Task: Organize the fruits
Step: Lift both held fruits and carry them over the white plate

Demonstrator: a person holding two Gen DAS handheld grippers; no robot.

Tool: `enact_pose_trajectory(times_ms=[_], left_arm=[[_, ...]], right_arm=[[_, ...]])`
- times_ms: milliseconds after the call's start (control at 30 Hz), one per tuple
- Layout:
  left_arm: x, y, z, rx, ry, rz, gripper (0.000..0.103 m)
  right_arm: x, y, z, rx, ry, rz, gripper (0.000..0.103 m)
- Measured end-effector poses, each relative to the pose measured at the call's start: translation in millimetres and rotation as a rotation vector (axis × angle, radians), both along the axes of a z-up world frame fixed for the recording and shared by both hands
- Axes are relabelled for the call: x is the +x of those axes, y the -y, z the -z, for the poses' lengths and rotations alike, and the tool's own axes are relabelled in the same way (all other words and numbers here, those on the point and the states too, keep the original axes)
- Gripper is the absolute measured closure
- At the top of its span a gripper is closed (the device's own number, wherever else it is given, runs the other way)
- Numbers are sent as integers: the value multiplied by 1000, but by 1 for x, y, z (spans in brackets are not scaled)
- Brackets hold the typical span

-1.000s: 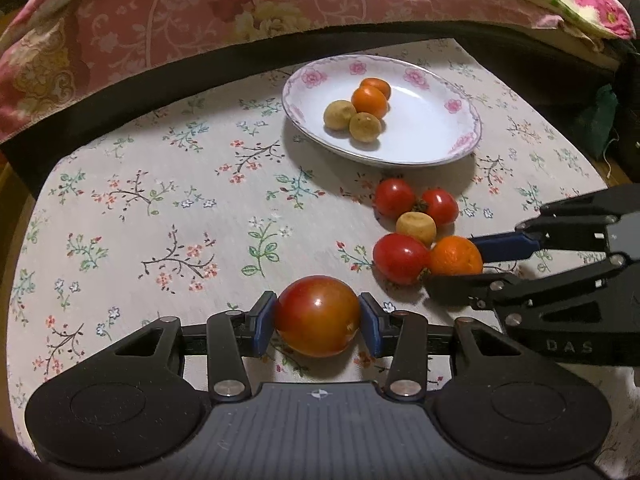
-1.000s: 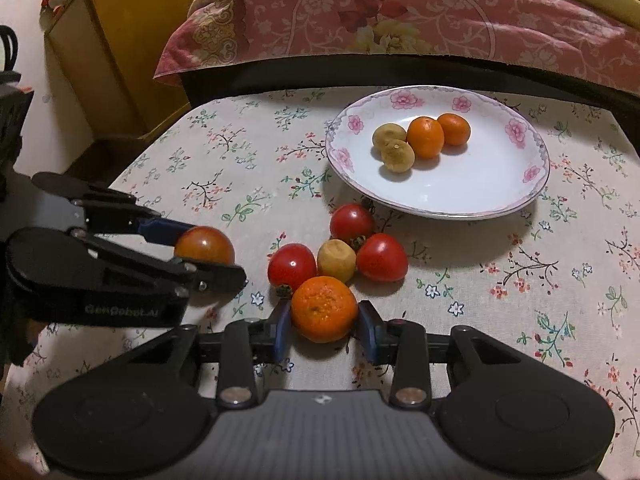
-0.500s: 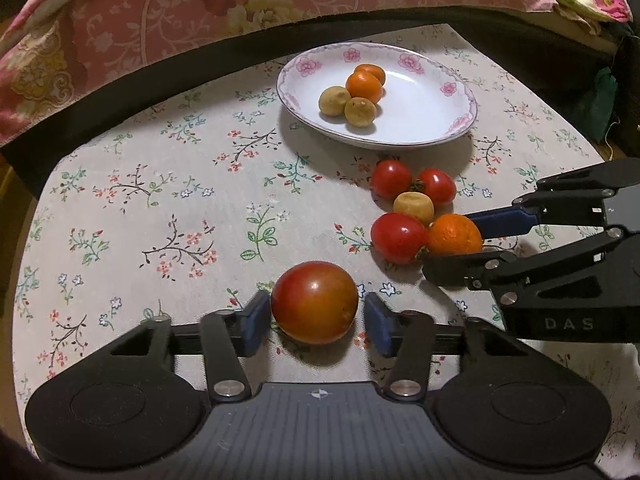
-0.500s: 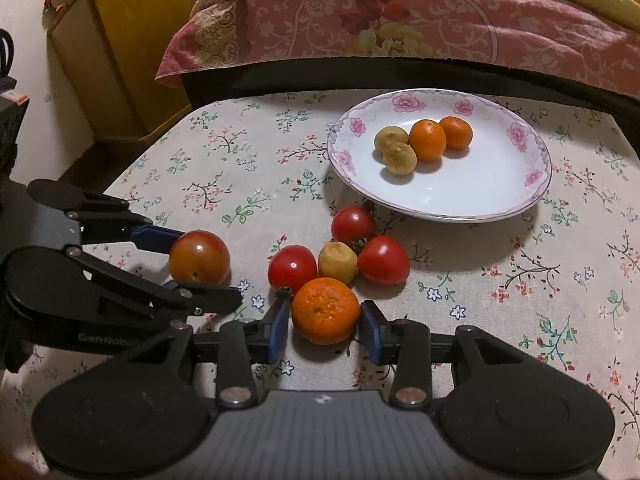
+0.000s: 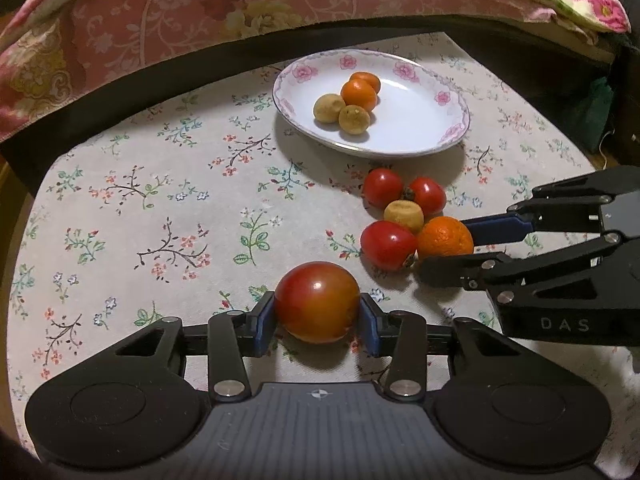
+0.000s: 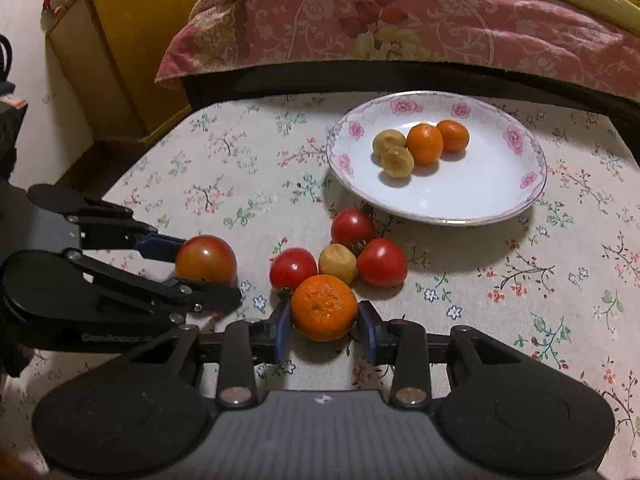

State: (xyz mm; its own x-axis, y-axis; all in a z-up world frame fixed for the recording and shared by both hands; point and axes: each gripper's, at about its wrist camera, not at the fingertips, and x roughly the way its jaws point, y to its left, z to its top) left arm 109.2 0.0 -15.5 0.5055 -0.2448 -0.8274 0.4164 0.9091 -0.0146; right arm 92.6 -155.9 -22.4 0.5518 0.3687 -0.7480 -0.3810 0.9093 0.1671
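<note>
My left gripper is shut on a large red-orange tomato, low over the floral tablecloth; it also shows in the right wrist view. My right gripper has its pads against an orange mandarin, seen too in the left wrist view. Three red tomatoes and a tan fruit lie clustered beside the mandarin. A white flowered plate behind holds two mandarins and two tan fruits.
A bed with a pink floral quilt runs along the table's far side. A yellow wooden cabinet stands at the far left. The table's left edge drops off near my left gripper.
My left gripper opened around the tomato half a second ago and has now closed on it again. The right gripper stays around the mandarin with little movement.
</note>
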Motion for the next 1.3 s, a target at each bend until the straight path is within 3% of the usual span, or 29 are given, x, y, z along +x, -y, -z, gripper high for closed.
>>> enact_pose_trajectory(times_ms=[833, 1300], left_arm=[[16, 13, -26, -83, 53, -21, 52], [54, 36, -32, -134, 83, -33, 52]], right_arm=[[-1, 13, -26, 81, 40, 47, 74], [25, 36, -42, 79, 92, 146, 74]])
